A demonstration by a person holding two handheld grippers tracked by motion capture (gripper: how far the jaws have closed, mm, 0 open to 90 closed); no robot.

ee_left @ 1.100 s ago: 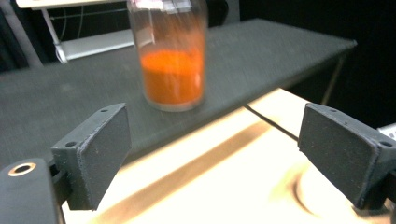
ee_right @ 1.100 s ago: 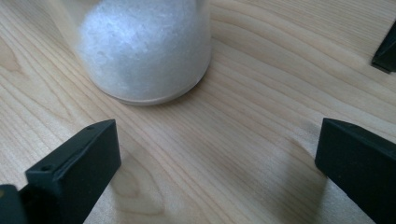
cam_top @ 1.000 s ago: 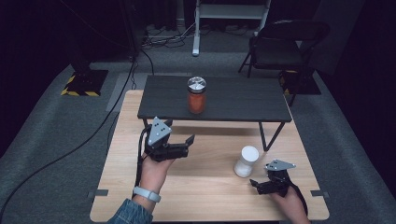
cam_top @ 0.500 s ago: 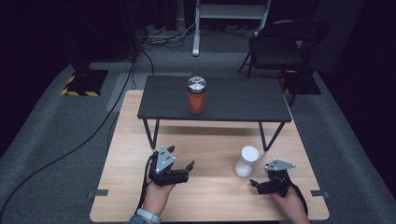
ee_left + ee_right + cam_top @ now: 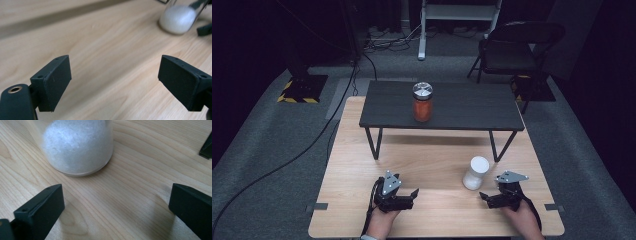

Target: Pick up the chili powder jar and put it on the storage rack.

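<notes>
Left gripper lower and nearer the table's front edge than one second ago, now low over the wooden table; jaws just been opening, standing wide apart with nothing between them, bare wood beneath in the left gripper view. Right gripper unchanged in place since then, at the front right of the table, jaws spread wide and empty, pointing toward the white jar. Both jars unmoved.

Containers, left to right:
- Orange jar: upright on the dark low shelf at the back of the table, left of the shelf's centre, closed by a silver lid; filled with an orange-red substance.
- White jar: upright on the wood in front of the shelf's right leg, just beside the right gripper's jaw tips and apart from them, well apart from the left gripper; clear wall, white lid, filled with a white granular substance, seen close in the right gripper view and at the upper right of the left gripper view.
</notes>
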